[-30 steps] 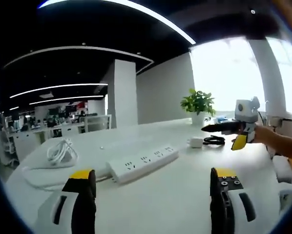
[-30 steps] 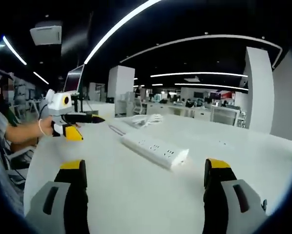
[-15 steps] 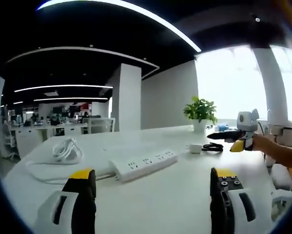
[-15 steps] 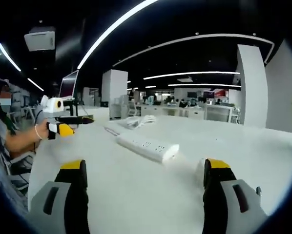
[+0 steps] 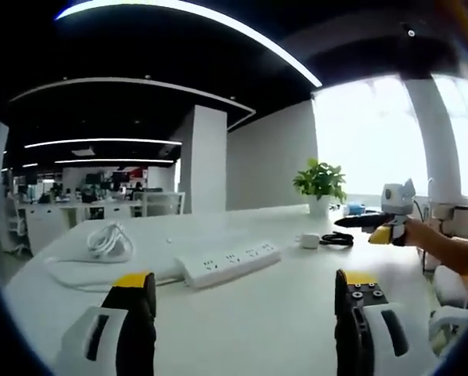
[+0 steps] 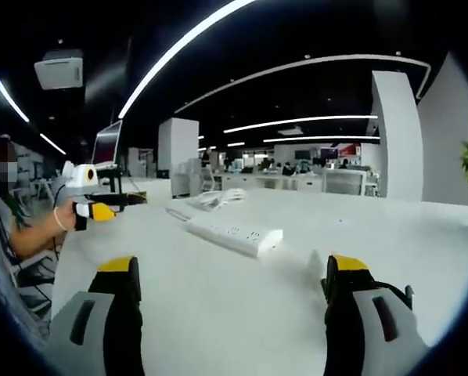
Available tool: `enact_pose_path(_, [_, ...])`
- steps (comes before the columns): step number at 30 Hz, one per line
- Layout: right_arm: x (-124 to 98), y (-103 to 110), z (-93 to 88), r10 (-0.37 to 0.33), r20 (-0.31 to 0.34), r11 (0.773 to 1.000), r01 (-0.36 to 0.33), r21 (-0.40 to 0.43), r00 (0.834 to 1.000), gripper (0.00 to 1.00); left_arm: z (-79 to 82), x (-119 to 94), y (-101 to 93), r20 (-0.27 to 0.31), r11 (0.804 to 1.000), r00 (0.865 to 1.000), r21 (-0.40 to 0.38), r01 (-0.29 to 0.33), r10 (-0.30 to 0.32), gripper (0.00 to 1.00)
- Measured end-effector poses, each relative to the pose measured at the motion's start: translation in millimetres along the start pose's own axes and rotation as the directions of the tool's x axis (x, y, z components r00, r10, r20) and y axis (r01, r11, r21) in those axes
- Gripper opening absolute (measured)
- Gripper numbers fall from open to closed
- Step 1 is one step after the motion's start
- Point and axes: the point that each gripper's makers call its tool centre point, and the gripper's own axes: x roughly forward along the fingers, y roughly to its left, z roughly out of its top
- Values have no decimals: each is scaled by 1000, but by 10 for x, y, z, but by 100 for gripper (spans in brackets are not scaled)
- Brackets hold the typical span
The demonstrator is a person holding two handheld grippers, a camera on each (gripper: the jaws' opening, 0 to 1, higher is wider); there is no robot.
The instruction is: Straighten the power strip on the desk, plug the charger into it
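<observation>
1. Both grippers are empty. My left gripper (image 5: 246,313) has its jaws spread wide, hanging above the desk (image 5: 281,313), and my right gripper (image 6: 232,313) is spread the same way over the near part of the desk.
2. From my left gripper the power strip (image 5: 228,262) lies ahead and slightly left, flat on the desk, its long axis running slantwise from near-left to far-right.
3. Its cord (image 5: 109,241) sits coiled further left, well apart from my jaws.
4. A small white charger (image 5: 310,240) with a black cable (image 5: 337,238) beside it rests ahead to the right, past the strip's far end.
5. I judge my left gripper nearer the strip's near end, and my right gripper, held out close by the charger, better placed for it.
</observation>
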Motion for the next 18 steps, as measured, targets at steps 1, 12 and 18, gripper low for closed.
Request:
enact_pose_path(1, [-6,-8,-7,-6,-3,1000,6,-9,1000,98,2,-11,3,3,1000,1000,-3,-2,2,96])
enact_pose_path(12, [-43,-121,-94,-35,-12,999,34,-17,999,98,-57,-60,-38,10,1000,1000,-16,-8,8,95])
enact_pose_path(18, [-74,-278,-159,-68,-24,997,68,-21,997,98,-70,-59,-74,15,1000,1000,-18,0,0,95])
